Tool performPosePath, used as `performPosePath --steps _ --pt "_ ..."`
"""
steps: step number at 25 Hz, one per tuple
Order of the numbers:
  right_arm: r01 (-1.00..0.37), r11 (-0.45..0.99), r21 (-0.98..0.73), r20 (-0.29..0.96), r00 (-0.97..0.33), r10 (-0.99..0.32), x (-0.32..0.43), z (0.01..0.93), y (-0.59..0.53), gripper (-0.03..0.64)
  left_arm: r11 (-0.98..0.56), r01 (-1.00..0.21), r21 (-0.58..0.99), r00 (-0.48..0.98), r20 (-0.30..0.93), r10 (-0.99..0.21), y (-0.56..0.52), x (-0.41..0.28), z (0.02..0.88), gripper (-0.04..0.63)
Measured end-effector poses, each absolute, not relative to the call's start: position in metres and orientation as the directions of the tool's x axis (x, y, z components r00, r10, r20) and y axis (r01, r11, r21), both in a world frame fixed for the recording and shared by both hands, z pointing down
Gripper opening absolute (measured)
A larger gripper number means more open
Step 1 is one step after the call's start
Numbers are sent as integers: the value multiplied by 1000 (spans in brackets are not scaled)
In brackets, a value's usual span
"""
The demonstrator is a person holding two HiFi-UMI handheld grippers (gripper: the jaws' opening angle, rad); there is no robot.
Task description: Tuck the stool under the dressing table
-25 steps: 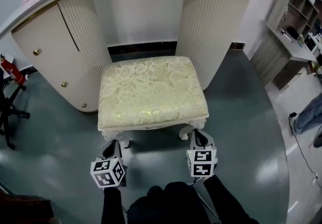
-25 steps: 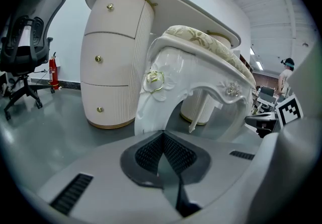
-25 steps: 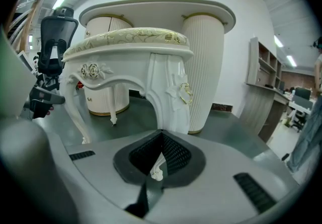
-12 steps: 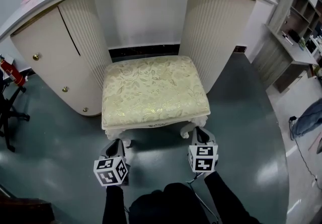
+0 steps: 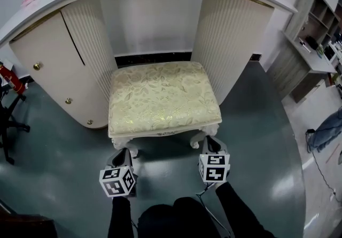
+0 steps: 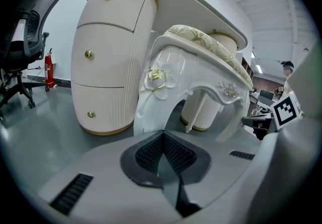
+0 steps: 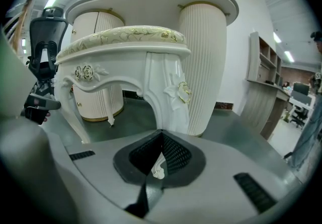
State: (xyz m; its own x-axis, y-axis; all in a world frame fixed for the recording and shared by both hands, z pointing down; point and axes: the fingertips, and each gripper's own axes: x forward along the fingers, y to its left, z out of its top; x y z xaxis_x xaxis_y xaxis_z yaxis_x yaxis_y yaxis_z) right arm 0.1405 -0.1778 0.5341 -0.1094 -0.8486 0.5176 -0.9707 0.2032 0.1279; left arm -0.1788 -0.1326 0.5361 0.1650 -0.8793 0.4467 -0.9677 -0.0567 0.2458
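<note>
A white carved stool [image 5: 160, 98] with a cream floral cushion stands on the grey floor, its back edge at the mouth of the dressing table's [image 5: 230, 33] knee recess. My left gripper [image 5: 123, 155] is low at the stool's front left leg [image 6: 151, 109], jaws closed around its foot. My right gripper [image 5: 210, 144] is at the front right leg [image 7: 168, 97], shut on it; the white foot [image 7: 157, 168] shows between the pads. The cushion also appears in the left gripper view [image 6: 201, 47] and in the right gripper view [image 7: 126, 34].
Ribbed pedestals flank the recess: a drawer unit with gold knobs [image 5: 48, 76] at left, a column [image 5: 230, 44] at right. A black office chair [image 5: 6, 122] and a red extinguisher [image 5: 10, 79] stand far left. A desk with shelves [image 5: 312, 33] and a person's legs [image 5: 327, 127] are at right.
The stool has slid a little farther toward the recess, and both grippers have moved with it at its front legs.
</note>
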Motion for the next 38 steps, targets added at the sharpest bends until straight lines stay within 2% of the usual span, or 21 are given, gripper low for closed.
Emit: performPosePath --steps 31,38 --pt "-965 226 136 483 -134 -865 141 538 -191 5 -20 -972 233 122 433 -893 -136 -176 540 8" --pt "-973 201 116 508 -116 -854 143 541 -188 5 -13 -971 239 121 439 -890 -133 -175 540 8"
